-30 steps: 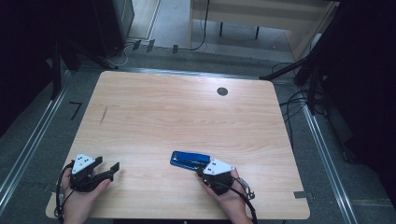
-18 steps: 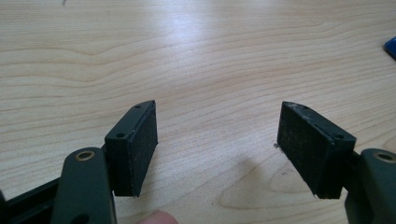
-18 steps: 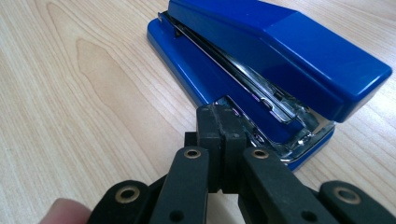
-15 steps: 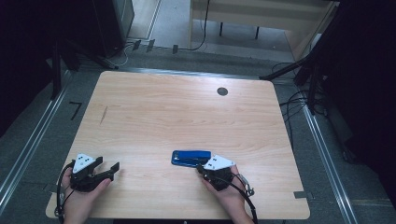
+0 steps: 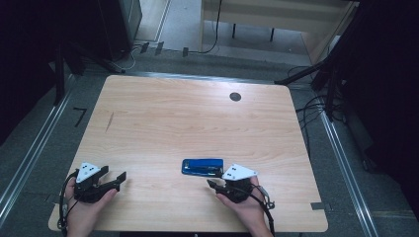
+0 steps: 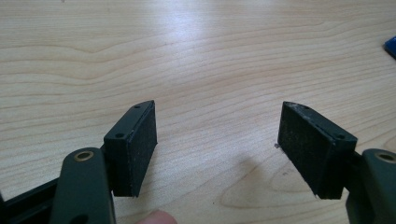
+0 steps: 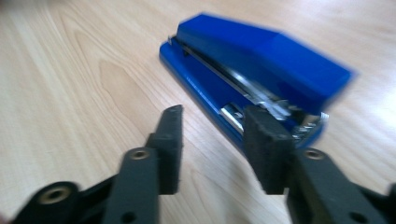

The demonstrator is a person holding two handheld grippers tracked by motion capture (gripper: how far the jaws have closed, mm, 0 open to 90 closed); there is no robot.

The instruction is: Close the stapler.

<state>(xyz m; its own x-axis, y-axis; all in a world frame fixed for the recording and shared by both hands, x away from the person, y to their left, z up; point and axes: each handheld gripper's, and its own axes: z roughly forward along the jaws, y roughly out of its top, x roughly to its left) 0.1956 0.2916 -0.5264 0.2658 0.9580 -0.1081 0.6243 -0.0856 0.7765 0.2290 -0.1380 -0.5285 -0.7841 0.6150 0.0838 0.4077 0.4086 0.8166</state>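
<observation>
A blue stapler lies flat on the wooden table, near the front and just right of centre. My right gripper is just right of and nearer than the stapler's right end, jaws pointing left. In the right gripper view the right gripper is open with bare wood between its jaws. Its right jaw stands in front of the near end of the stapler. My left gripper rests at the front left, open. In the left gripper view the left gripper is spread wide over bare wood, and a corner of the stapler shows at the right edge.
A round black grommet sits near the table's far edge. A thin dark mark is on the left part of the top. Cables trail on the floor beside the right edge. Both hands are close to the front edge.
My right gripper has slid a little to the right along the stapler's end. The stapler now lies slightly more level. The left gripper has stayed where it was.
</observation>
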